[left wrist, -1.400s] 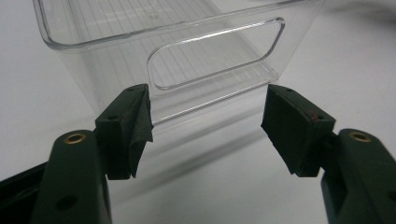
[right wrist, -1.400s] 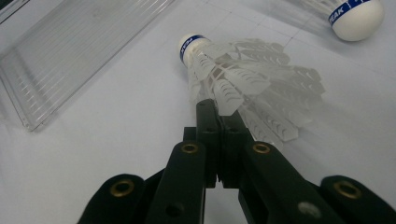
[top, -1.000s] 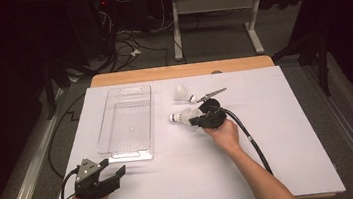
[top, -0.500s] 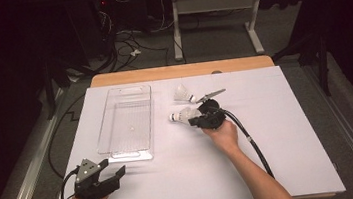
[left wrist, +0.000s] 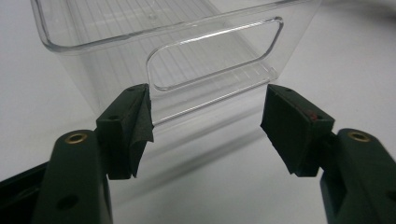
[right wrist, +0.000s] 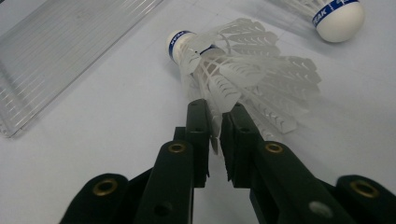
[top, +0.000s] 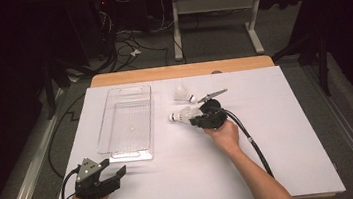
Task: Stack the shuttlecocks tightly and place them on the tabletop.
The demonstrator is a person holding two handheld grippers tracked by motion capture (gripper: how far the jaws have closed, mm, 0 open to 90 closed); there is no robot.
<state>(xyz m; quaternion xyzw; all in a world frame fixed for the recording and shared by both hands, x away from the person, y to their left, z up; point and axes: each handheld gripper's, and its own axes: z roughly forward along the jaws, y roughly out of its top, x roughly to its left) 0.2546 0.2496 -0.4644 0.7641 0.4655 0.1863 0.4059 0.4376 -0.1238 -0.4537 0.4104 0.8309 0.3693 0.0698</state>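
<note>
Between our right gripper's (right wrist: 215, 122) fingers (right wrist: 198, 135) sits the feather skirt of a shuttlecock (right wrist: 233, 70); the fingers stand narrow, with a thin gap on either side of the feathers, so they no longer clamp it. They have just been opening: a second ago they were fully closed on the skirt. The shuttlecock itself lies where it lay then, on the white tabletop (top: 279, 133), cork end toward the clear tray (top: 127, 122), and neither of our hands has shifted.

A second shuttlecock (top: 184, 94) lies just beyond the first, nearer the far edge, with a small dark clip-like tool (top: 212, 94) beside it. The tray stands left of both, its long side near the first shuttlecock's cork but apart from it. Right of our right hand (top: 225, 135) the tabletop is open out to its edge.

Our left gripper (left wrist: 205, 126) rests at the near left corner, its fingers wide apart with nothing between them, pointed at the tray's near end wall and its handle slot (left wrist: 215, 53). Our right forearm comes in from the bottom edge, angled toward the table's middle, cable trailing alongside.
</note>
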